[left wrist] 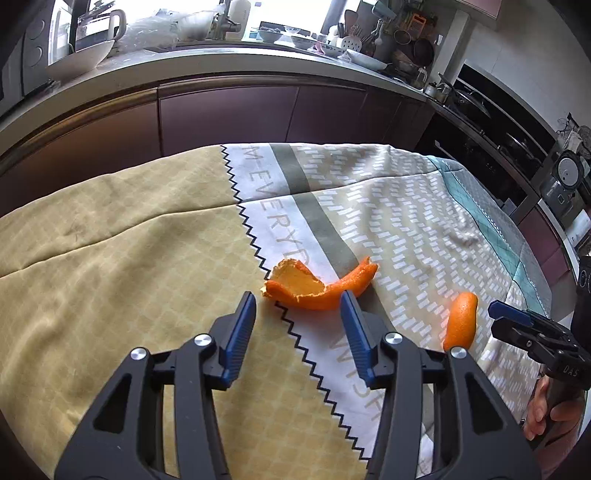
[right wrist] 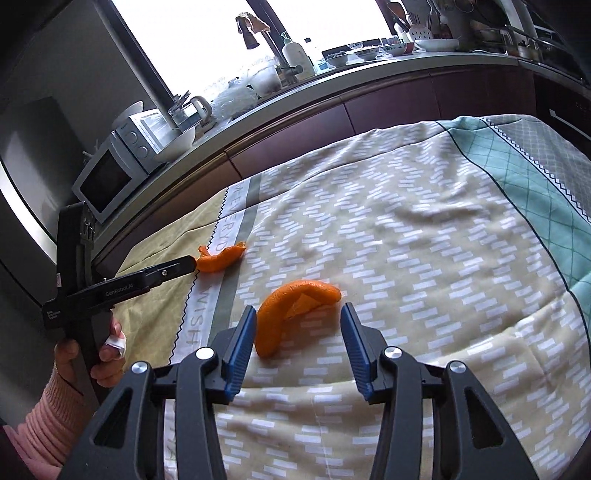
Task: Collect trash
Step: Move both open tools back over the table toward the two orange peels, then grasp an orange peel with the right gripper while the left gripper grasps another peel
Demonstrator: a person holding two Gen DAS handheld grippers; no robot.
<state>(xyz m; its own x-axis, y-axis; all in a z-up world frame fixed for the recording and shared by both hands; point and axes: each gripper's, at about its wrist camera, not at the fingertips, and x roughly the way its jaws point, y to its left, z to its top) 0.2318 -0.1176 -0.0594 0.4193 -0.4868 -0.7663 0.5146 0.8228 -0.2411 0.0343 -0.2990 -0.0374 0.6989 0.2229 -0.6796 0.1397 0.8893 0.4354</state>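
While both reach: two peels, one apiece
Left hand-held gripper (left wrist: 298, 304): jaws apart, curled orange citrus peel strip (left wrist: 317, 286) just ahead, lying crosswise
Right hand-held gripper (right wrist: 298, 319): jaws apart, short curved orange peel piece (right wrist: 291, 314) between tips, unpinched

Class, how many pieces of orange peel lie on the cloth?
2: a long curled peel before the left hand-held gripper, a shorter peel before the right hand-held gripper. None seems hidden.

Daylight is pouring in through the window (right wrist: 192, 33), which is blowing out to pure white. The patterned cloth (right wrist: 406, 206) is staying evenly lit and sharp, with soft shadows. Fisheye distortion is bending the worktop (left wrist: 221, 62) and darkening the corners.
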